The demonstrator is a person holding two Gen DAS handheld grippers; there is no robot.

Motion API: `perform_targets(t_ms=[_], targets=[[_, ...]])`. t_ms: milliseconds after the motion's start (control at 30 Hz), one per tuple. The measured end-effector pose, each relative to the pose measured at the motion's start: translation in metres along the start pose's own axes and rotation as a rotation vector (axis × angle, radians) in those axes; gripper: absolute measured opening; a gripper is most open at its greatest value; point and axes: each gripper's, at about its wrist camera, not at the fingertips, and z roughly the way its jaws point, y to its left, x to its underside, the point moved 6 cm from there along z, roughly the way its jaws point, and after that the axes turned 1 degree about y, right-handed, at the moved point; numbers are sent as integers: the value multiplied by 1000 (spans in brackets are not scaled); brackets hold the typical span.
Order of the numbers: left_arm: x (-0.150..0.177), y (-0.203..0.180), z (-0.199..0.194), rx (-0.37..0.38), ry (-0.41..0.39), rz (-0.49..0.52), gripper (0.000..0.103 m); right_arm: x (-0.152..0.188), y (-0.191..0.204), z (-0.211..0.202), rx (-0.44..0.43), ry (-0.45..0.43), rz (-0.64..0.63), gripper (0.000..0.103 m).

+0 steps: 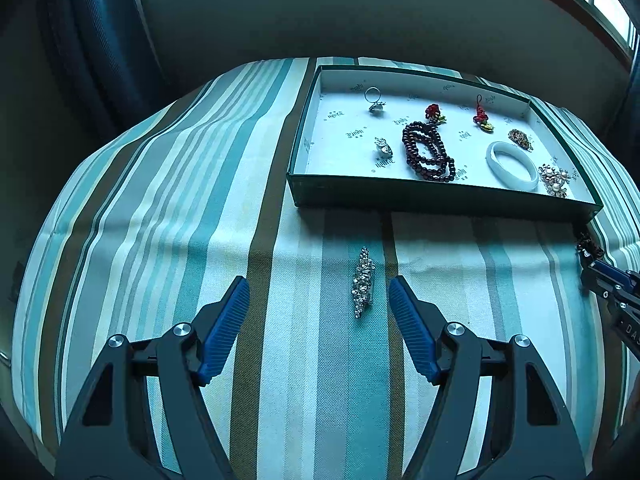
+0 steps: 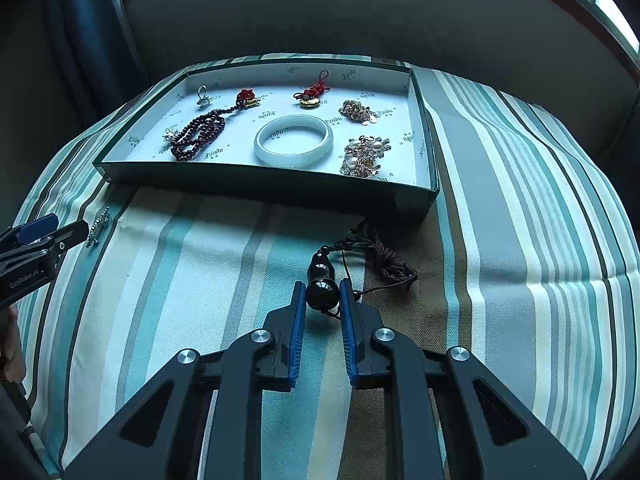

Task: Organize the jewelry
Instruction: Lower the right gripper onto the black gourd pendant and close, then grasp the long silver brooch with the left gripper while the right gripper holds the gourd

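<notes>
A black gourd-shaped pendant (image 2: pixel 321 283) lay on the striped cloth (image 2: pixel 520 240) just in front of the green tray (image 2: pixel 256 184), its long axis pointing toward the tray, glossy, trailing a dark cord tassel (image 2: pixel 390 262). I had my right gripper (image 2: pixel 322 300) pinching its lower bulb. My left gripper (image 1: pixel 319 300) stood spread around a rhinestone brooch (image 1: pixel 363 282).

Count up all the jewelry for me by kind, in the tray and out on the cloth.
Silver pieces: 2
Red knot charms: 2
Bead string: 1
Bangle: 1
Brooches: 2
Sparkly clip: 1
Black pendant: 1
Total: 10
</notes>
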Motion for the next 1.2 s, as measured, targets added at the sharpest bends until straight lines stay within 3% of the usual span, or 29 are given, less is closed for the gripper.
perform_targets(t_ms=[167,300,667,1200], targets=[[1,-8,7,8,10,35,70,1,1,2,-15,3,5,17],[1,-12,14,29,31,43,51,1,2,2,-25,4,5,17],[4,-21,20,93,52,65,14,3,4,5,-31,9,3,17],[3,-19,20,91,46,65,13,-1,8,-1,-45,-9,13,17]])
